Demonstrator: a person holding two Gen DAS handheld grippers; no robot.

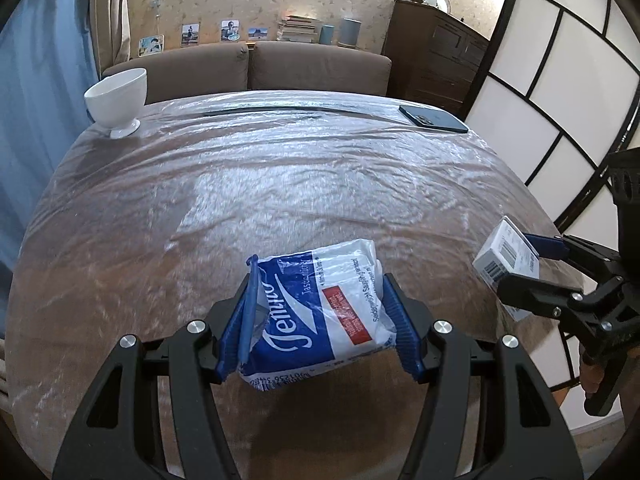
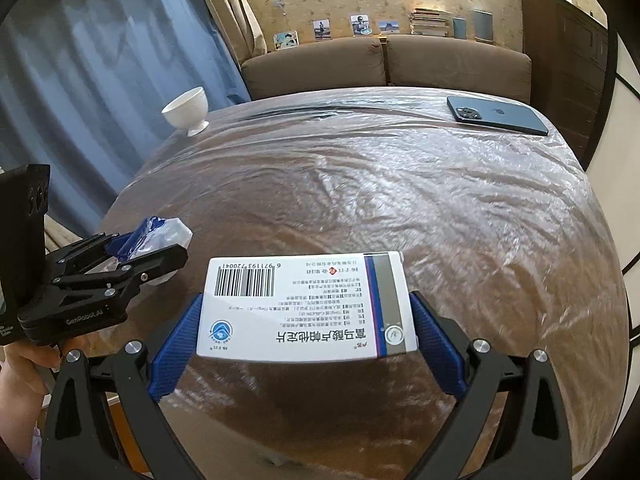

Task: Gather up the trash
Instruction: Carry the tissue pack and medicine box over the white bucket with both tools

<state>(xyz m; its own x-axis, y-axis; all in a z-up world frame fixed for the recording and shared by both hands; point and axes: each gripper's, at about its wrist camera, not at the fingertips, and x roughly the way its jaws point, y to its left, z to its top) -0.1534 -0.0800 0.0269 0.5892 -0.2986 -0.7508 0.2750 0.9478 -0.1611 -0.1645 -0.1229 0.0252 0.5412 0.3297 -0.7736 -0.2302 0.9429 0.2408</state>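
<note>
My left gripper [image 1: 318,316] is shut on a blue and white tissue packet [image 1: 320,304] and holds it above the near part of the table. My right gripper [image 2: 306,332] is shut on a white medicine box [image 2: 306,306] with a barcode, held flat above the near table edge. In the left wrist view the right gripper [image 1: 532,264] with the box [image 1: 505,258] is at the right. In the right wrist view the left gripper [image 2: 140,252] with the packet [image 2: 160,234] is at the left.
The table [image 1: 280,184] is covered with wrinkled clear plastic. A white footed bowl [image 1: 117,100] stands at its far left corner and a dark phone [image 1: 434,119] lies at its far right corner. A brown sofa [image 1: 248,66] is behind the table, a paneled screen [image 1: 560,92] to the right.
</note>
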